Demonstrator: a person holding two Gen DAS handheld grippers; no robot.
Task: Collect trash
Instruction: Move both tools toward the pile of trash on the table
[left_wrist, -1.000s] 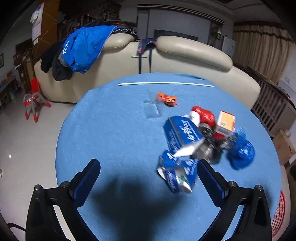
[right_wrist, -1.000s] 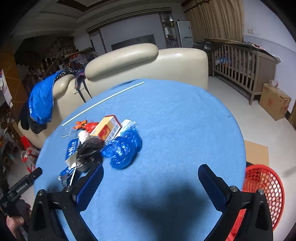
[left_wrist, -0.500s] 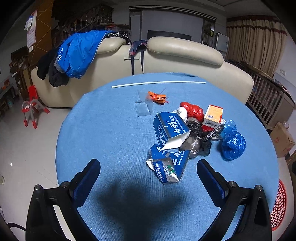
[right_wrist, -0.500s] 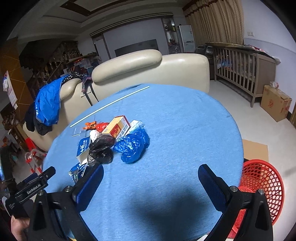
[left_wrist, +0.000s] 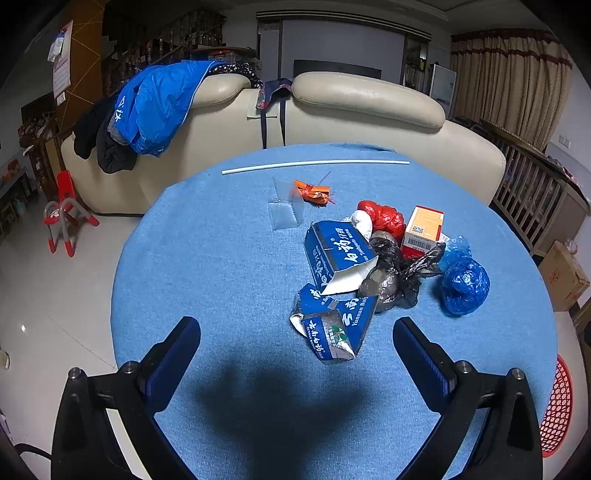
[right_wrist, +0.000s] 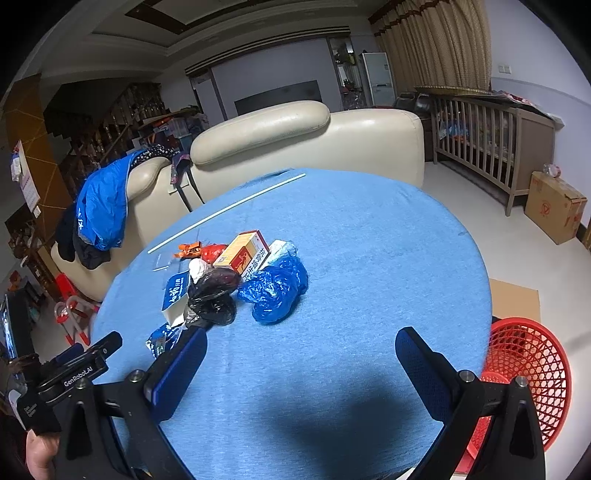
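Note:
A pile of trash lies on the round blue table (left_wrist: 221, 266): two blue cartons (left_wrist: 338, 254) (left_wrist: 332, 325), a black bag (left_wrist: 391, 273), a blue bag (left_wrist: 463, 286), a red bag (left_wrist: 384, 218), an orange-white box (left_wrist: 423, 229) and an orange wrapper (left_wrist: 312, 192). My left gripper (left_wrist: 295, 354) is open and empty, hovering just before the nearest carton. My right gripper (right_wrist: 301, 363) is open and empty, short of the blue bag (right_wrist: 275, 288) and black bag (right_wrist: 214, 291). A red mesh basket (right_wrist: 524, 369) stands on the floor at the table's right.
A white rod (left_wrist: 314, 166) and a clear plastic piece (left_wrist: 284, 212) lie toward the far side of the table. A cream sofa (left_wrist: 332, 110) with a blue jacket (left_wrist: 155, 103) stands behind. A cardboard box (right_wrist: 554, 210) and a wooden crib (right_wrist: 491, 136) are at the right.
Both grippers have drawn back and risen a little, so the pile sits farther off in both views. The trash has not moved. Both grippers stay open.

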